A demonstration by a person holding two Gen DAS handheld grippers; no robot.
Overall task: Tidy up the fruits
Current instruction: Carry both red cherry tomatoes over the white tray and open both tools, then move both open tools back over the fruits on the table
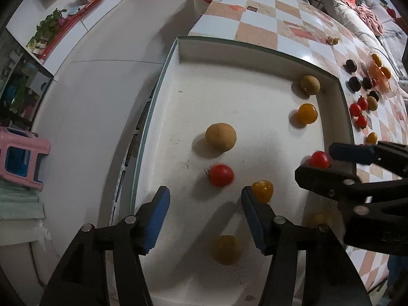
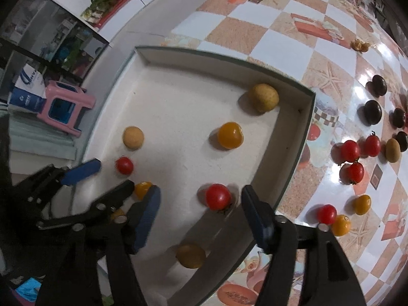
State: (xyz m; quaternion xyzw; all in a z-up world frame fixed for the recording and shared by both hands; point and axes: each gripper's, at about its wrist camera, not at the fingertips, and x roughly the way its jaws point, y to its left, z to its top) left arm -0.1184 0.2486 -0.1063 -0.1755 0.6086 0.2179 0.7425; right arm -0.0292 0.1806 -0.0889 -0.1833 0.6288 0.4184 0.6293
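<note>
Left gripper (image 1: pixel 205 214) spread wide, holding nothing, low over the near part of the white tray (image 2: pixel 293 137), with a yellow cherry tomato (image 1: pixel 262 190) touching its right finger. Right gripper (image 2: pixel 201 215) also spread, empty, by the tray's right wall, a red cherry tomato (image 2: pixel 217 196) between its fingers, not pinched. Counted inside the tray, in the right wrist view: two red tomatoes, two clearly yellow ones, three tan round fruits; one more yellowish spot behind the left gripper, too hidden to tell. Outside on the checkered tablecloth (image 2: pixel 280 25), toward its right edge: four red tomatoes, two yellow, one tan fruit (image 2: pixel 392 150), four dark round fruits.
</note>
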